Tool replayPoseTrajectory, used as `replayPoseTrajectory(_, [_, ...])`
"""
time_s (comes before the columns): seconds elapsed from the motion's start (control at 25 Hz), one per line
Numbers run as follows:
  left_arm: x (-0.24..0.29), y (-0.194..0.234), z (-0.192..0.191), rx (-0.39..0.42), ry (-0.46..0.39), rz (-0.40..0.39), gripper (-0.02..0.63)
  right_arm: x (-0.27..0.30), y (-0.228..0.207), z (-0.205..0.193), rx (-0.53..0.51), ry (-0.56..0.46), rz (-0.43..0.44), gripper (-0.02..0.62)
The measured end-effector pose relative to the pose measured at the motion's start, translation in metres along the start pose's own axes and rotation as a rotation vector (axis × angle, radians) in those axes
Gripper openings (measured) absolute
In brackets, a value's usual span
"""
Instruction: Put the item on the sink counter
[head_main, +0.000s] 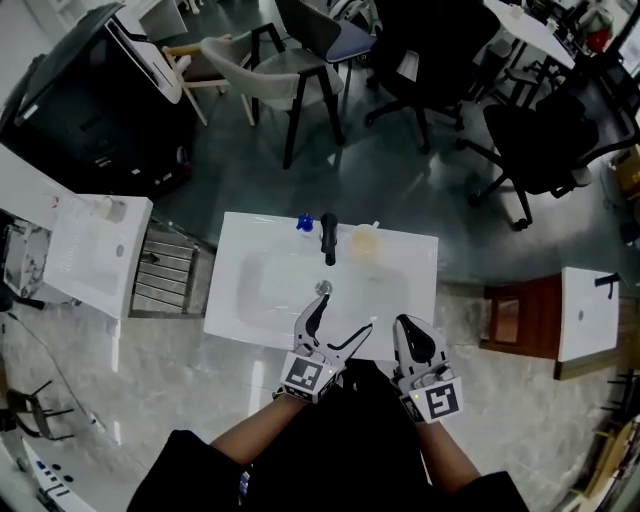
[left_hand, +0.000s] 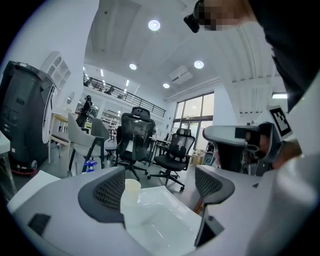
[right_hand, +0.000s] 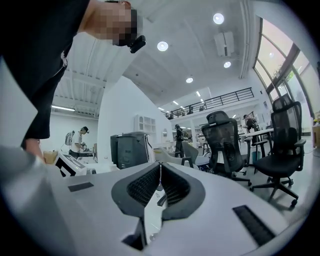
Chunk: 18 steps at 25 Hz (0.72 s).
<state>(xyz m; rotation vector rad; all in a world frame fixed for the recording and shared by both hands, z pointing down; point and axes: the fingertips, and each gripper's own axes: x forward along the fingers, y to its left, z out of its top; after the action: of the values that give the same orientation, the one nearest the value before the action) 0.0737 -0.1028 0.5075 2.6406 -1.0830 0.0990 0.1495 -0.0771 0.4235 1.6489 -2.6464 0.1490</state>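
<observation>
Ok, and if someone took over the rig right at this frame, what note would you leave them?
Left hand-held gripper: open, empty, over the basin's near edge.
Right hand-held gripper: shut, nothing between its jaws, beside the left one.
Things: a pale cup stands on the sink counter, right of the black faucet; a small blue item sits left of the faucet at the back edge.
Done: the cup appears to be placed already.
Left: probably only pulling away; I cannot tell whether another item is meant.
</observation>
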Motion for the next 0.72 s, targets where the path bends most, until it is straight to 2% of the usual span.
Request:
replayPoseTrajectory(0.32, [-0.071,-0.011,0.026,0.027,-0.05,-0.004,0.43,-0.017,0.054,-0.007,0.002,0.057,-0.064,0.032])
replayPoseTrajectory(0.56, [-0.111,-0.016,0.035,-0.041,-0.044,-0.015,0.43,-0.036,0.094,-0.026,0.019,0.139,-0.11,0.032])
replayPoseTrajectory(0.72, [-0.136,-0.02,0.039,0.006,-0.052,-0.004,0.43,-0.052,0.111,-0.031,0.014,0.189,-0.168,0.032])
